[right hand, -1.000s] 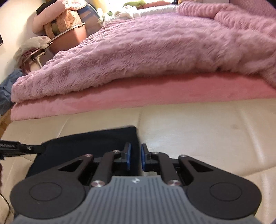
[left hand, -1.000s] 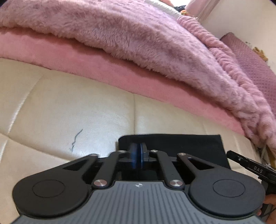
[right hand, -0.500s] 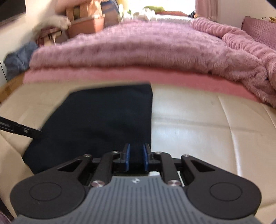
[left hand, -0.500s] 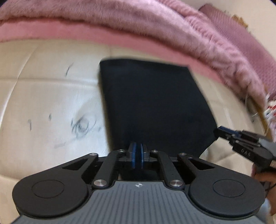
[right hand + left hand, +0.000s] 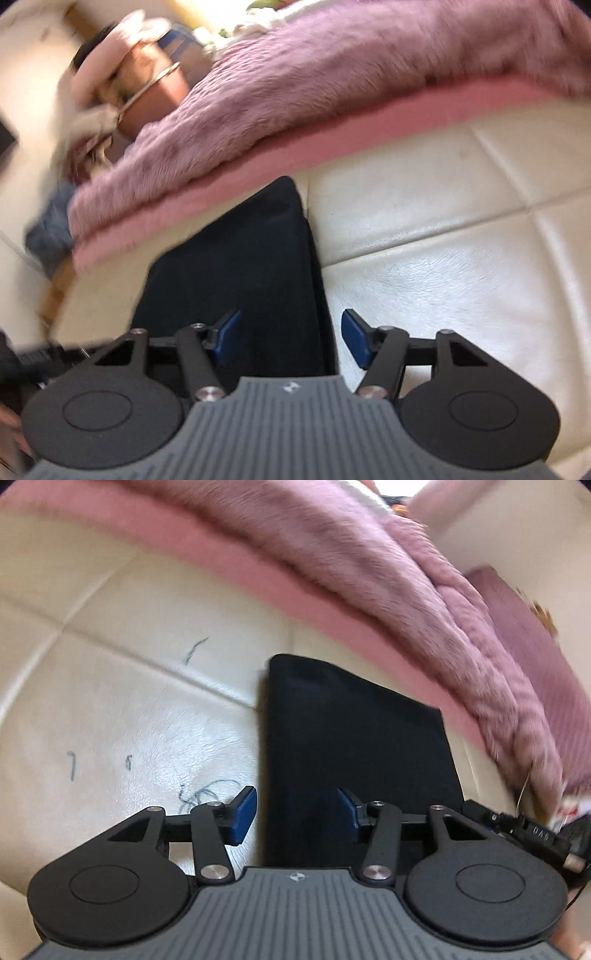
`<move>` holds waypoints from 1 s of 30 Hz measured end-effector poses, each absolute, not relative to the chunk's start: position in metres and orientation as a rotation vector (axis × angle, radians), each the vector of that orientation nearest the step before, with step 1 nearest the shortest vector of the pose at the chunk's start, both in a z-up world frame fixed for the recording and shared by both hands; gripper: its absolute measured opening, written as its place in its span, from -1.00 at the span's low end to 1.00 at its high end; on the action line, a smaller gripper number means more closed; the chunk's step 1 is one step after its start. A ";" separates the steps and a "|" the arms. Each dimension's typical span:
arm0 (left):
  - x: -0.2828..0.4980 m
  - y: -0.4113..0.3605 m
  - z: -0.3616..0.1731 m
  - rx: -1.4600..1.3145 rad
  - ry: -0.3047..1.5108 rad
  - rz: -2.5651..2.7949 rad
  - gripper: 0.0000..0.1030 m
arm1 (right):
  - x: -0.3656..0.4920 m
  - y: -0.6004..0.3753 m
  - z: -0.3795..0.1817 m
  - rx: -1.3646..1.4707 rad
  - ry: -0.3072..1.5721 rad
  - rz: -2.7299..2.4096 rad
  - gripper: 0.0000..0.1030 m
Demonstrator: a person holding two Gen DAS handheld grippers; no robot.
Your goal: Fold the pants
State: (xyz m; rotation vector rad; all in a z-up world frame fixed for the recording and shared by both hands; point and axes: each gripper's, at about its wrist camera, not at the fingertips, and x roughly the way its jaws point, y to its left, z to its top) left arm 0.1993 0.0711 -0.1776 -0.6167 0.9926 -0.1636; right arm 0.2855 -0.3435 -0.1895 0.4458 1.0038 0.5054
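Filling the upper half of both views: a fluffy pink blanket [image 5: 369,576] [image 5: 332,81] heaped over a smooth pink sheet edge [image 5: 207,557] [image 5: 332,147], both blurred. Below it, a cream quilted cushion surface [image 5: 122,686] [image 5: 461,229] takes up the middle of each frame; in the left wrist view it carries dark pen scribbles [image 5: 207,794] at centre left.

Pants [image 5: 354,753] [image 5: 243,280]: dark, folded into a flat rectangle, lying on the cream surface at frame centre, far edge close to the pink sheet. No creases readable; fabric is too dark.

Left gripper [image 5: 297,814]: jaws spread wide, nothing between the pads. It straddles the left long edge of the pants. Left blue pad [image 5: 243,810] sits over bare cream surface just beside that edge; the right pad is over the dark cloth. Contact with the cloth cannot be told.

Right gripper [image 5: 290,338]: jaws likewise spread, holding nothing. It straddles the right long edge of the pants. Left blue pad [image 5: 226,334] over dark cloth, right pad over cream surface.

Lower right of the left wrist view: part of the right gripper [image 5: 524,827] shows at the near right corner of the pants. Upper left of the right wrist view: blurred clutter [image 5: 122,85], not identifiable.
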 end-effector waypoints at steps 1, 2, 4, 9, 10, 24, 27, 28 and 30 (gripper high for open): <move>0.203 0.076 -0.182 -0.643 0.996 -0.168 0.09 | 0.293 -0.345 -0.195 0.492 1.021 0.502 0.05; 0.206 0.079 -0.186 -0.667 0.994 -0.181 0.09 | 0.299 -0.346 -0.199 0.519 1.034 0.505 0.05; 0.209 0.083 -0.192 -0.707 0.978 -0.201 0.09 | 0.310 -0.343 -0.207 0.559 1.063 0.520 0.05; 0.217 0.087 -0.207 -0.796 0.953 -0.235 0.09 | 0.324 -0.340 -0.217 0.632 1.079 0.551 0.00; 0.219 0.085 -0.209 -0.801 0.950 -0.237 0.06 | 0.327 -0.340 -0.219 0.640 1.082 0.558 -0.03; 0.241 0.103 -0.181 -0.700 0.997 -0.207 -0.64 | 0.334 -0.321 -0.214 0.649 1.120 0.620 -0.68; 0.258 0.123 -0.162 -0.628 1.006 -0.213 -0.65 | 0.334 -0.298 -0.204 0.636 1.122 0.654 -0.69; 0.263 0.130 -0.157 -0.605 1.007 -0.211 -0.65 | 0.335 -0.287 -0.201 0.633 1.120 0.667 -0.70; 0.273 0.146 -0.147 -0.559 1.007 -0.208 -0.65 | 0.337 -0.265 -0.197 0.635 1.116 0.687 -0.70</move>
